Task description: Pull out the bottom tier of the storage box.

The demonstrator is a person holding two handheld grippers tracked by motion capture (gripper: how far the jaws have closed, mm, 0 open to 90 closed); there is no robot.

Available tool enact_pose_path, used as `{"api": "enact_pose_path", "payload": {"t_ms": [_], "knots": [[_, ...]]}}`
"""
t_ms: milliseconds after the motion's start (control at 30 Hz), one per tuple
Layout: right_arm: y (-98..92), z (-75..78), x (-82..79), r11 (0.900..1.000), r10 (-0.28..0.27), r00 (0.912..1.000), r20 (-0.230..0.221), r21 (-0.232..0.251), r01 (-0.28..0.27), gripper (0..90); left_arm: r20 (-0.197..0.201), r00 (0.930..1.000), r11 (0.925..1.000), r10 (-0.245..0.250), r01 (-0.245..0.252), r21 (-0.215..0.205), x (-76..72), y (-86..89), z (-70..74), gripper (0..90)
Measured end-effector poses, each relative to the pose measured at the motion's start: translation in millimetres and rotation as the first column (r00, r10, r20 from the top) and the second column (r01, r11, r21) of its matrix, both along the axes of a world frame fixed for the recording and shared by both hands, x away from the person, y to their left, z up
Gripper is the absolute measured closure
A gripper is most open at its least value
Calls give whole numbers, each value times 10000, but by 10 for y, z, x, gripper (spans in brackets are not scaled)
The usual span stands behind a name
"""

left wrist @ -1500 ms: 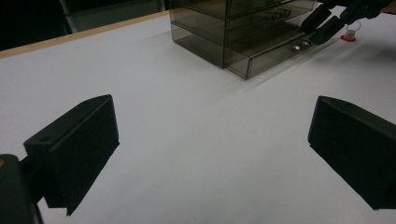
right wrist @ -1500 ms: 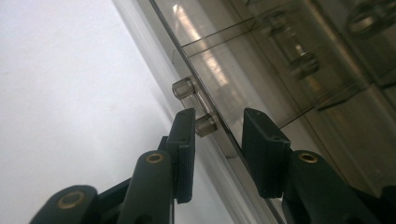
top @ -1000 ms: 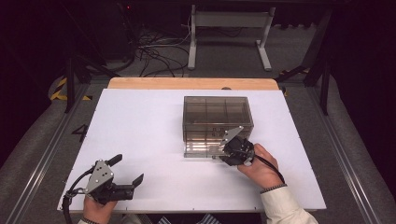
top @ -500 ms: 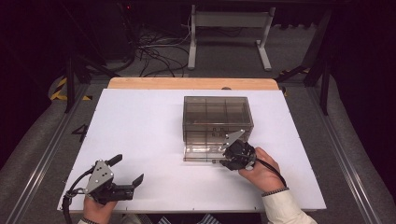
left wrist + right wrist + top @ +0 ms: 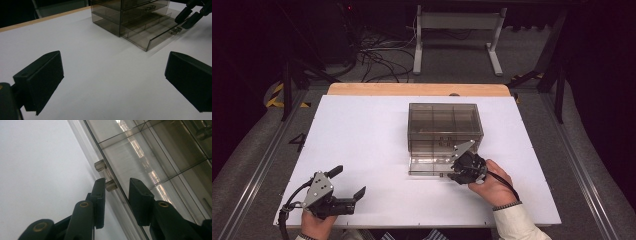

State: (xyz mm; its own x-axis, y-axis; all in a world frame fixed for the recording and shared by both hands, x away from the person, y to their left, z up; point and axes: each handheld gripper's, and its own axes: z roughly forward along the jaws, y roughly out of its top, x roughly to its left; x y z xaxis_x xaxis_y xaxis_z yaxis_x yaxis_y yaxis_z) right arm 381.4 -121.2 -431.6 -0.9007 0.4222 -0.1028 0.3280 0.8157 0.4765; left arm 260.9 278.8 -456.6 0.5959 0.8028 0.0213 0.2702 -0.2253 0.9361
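Bottom drawer (image 5: 432, 165) of the smoked acrylic drawer unit (image 5: 444, 125), mid-table, is part open; right gripper (image 5: 115, 192) straddles its front panel by the knob (image 5: 106, 176), jaws not visibly pinching (rigid, slick, light: pull by the knob); left gripper (image 5: 349, 185) gapes idle, near left.

high view: above desk's (image 5: 362, 125) near edge, facing forward-down. gripper views: low, close. all share the drawer box (image 5: 444, 125).

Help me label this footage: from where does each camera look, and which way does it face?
High view: above the person's side, facing forward and down on the table; both hands and grippers show.
Left gripper view: rides the left gripper, facing the drawer box; its wide-apart jaws show.
Right gripper view: rides the right gripper, jaws straddling the open drawer front at its handle.
All share the drawer.
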Motion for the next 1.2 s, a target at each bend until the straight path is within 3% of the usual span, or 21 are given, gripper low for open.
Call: {"api": "enact_pose_path", "payload": {"t_ms": [200,400,500,1200], "knots": [[-8,13,-6,9999,-161,9996,214,53,160,632,-19,10000,10000,-20,20,-4,1,-2,-2,27],[-70,111,-38,9984,-192,9968,775,546,150,619,7,10000,10000,-69,69,10,15,0,3,27],[-134,188,-74,9934,-437,9936,1038,1104,322,613,-42,10000,10000,-74,74,-27,31,-19,0,27],[-213,318,-134,9859,-701,9872,1433,1606,467,584,-26,10000,10000,-85,85,-13,22,-12,-2,27]]}}
